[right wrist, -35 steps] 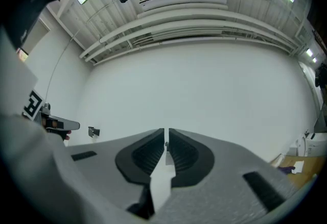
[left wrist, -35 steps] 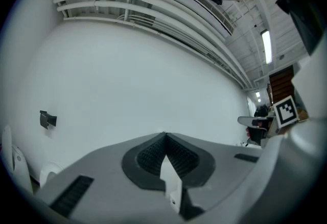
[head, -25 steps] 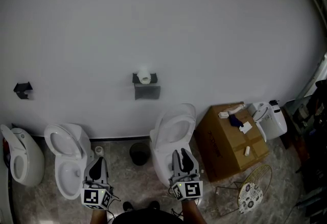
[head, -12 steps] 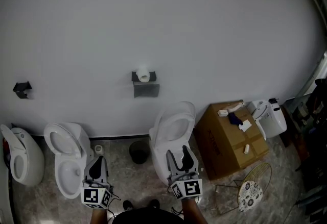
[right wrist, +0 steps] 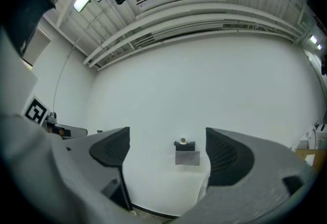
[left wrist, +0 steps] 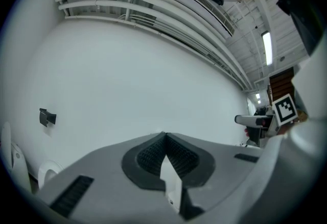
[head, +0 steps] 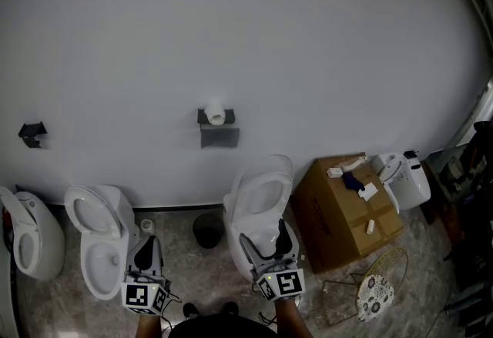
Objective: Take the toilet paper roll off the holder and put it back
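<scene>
Right gripper [right wrist: 166, 154]: I read its jaws as having just been opening, now wide apart, nothing between them.
Left gripper [left wrist: 164, 137]: jaws together, empty.
Toilet paper roll [right wrist: 184, 141]: on holder [right wrist: 187, 158], well ahead of right gripper.

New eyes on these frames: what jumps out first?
A bare white wall with one toilet paper roll on its dark holder mid-wall. Below, three toilets and a cardboard box at right. Bottom centre, the right tool has just been opening, nothing between its jaws; the left tool is shut.
</scene>
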A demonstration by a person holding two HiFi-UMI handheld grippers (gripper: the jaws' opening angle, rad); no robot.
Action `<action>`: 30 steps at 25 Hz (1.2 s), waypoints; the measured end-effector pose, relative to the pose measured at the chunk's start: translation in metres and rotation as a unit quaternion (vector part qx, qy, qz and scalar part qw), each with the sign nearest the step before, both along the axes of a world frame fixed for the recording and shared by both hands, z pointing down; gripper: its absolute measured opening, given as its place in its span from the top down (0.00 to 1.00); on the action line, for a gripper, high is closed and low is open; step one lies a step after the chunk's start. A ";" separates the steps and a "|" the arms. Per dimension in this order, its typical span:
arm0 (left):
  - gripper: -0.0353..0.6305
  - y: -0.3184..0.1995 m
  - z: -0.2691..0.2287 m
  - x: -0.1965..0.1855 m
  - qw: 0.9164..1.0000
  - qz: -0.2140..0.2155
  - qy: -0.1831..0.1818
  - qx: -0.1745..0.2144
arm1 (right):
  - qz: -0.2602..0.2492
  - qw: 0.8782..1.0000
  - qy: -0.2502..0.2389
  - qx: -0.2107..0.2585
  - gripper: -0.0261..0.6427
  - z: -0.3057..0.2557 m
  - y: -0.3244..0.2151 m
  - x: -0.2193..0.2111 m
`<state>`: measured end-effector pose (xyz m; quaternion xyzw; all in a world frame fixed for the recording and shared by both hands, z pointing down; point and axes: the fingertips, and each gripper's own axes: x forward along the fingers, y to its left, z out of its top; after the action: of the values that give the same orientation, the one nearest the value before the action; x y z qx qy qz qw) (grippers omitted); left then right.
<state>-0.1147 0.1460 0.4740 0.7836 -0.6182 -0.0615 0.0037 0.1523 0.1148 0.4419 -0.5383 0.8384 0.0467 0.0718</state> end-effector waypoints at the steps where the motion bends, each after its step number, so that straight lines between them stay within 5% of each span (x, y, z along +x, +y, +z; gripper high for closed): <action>1: 0.94 0.000 0.003 -0.001 1.000 0.000 -0.001 0.001 | -0.001 1.000 0.000 0.000 0.29 0.000 0.000 0.000; 11: 0.94 -0.004 0.008 -0.008 1.000 -0.011 -0.005 -0.001 | -0.005 1.000 0.004 0.010 0.10 0.000 -0.006 -0.003; 30: 0.94 -0.003 -0.007 -0.050 1.000 -0.016 -0.001 0.011 | 0.024 1.000 0.007 0.004 0.09 0.003 -0.003 -0.024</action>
<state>-0.1643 0.1427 0.4671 0.7737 -0.6300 -0.0675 -0.0061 0.1281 0.1118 0.4444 -0.5577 0.8255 0.0555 0.0664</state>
